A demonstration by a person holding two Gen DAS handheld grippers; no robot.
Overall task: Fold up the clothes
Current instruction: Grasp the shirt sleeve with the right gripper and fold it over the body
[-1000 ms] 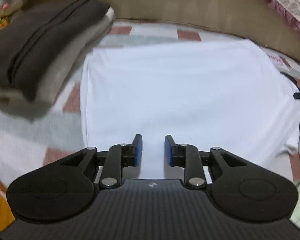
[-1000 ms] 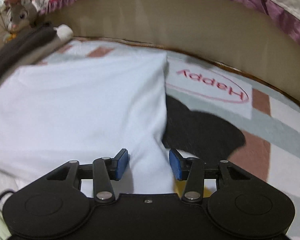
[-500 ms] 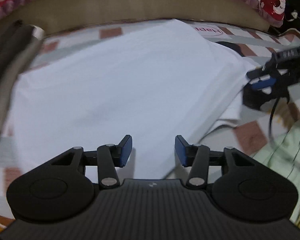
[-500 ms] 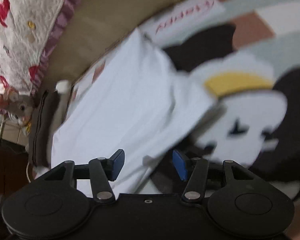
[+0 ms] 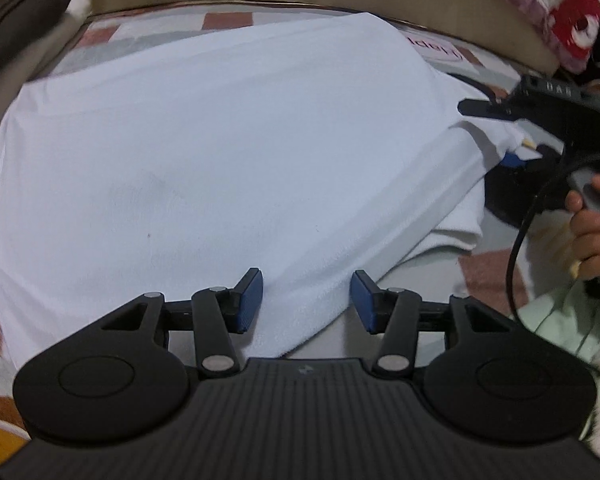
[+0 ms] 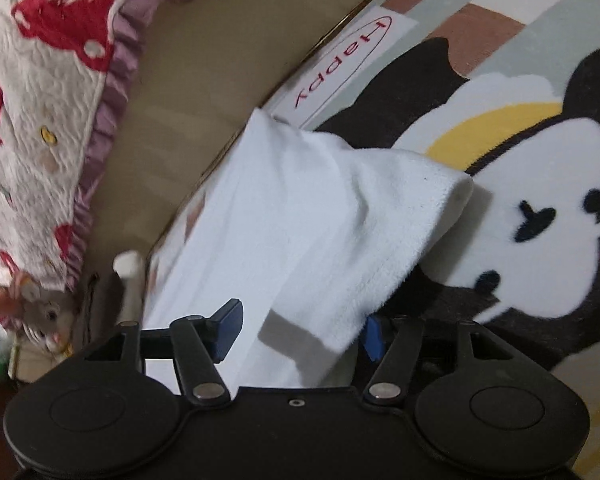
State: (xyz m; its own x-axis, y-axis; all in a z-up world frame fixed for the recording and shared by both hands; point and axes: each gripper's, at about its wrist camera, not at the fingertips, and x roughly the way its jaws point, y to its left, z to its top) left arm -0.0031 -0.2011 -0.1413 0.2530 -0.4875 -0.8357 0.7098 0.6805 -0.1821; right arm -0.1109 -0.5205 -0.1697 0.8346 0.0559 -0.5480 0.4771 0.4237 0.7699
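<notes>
A white garment (image 5: pixel 228 152) lies folded flat on a patterned rug; it also shows in the right wrist view (image 6: pixel 300 216). My left gripper (image 5: pixel 306 300) is open, with the garment's near corner between its blue pads, not pinched. My right gripper (image 6: pixel 300 328) is open too, and the garment's right edge lies between its fingers, covering part of the right pad. The right gripper also shows in the left wrist view (image 5: pixel 512 136), at the garment's right side, held by a hand.
A stack of folded dark and grey clothes (image 5: pixel 16 36) sits at the far left. A beige sofa base (image 6: pixel 204 80) with a red-and-white quilt (image 6: pixel 48 80) borders the rug (image 6: pixel 520 208). A plush toy (image 6: pixel 40 312) sits by the stack. A black cable (image 5: pixel 520 232) hangs at right.
Both grippers have swung right and come in low at the garment's edges. The left jaws have opened wider. The right view has rolled and the garment's edge now lies between its fingers.
</notes>
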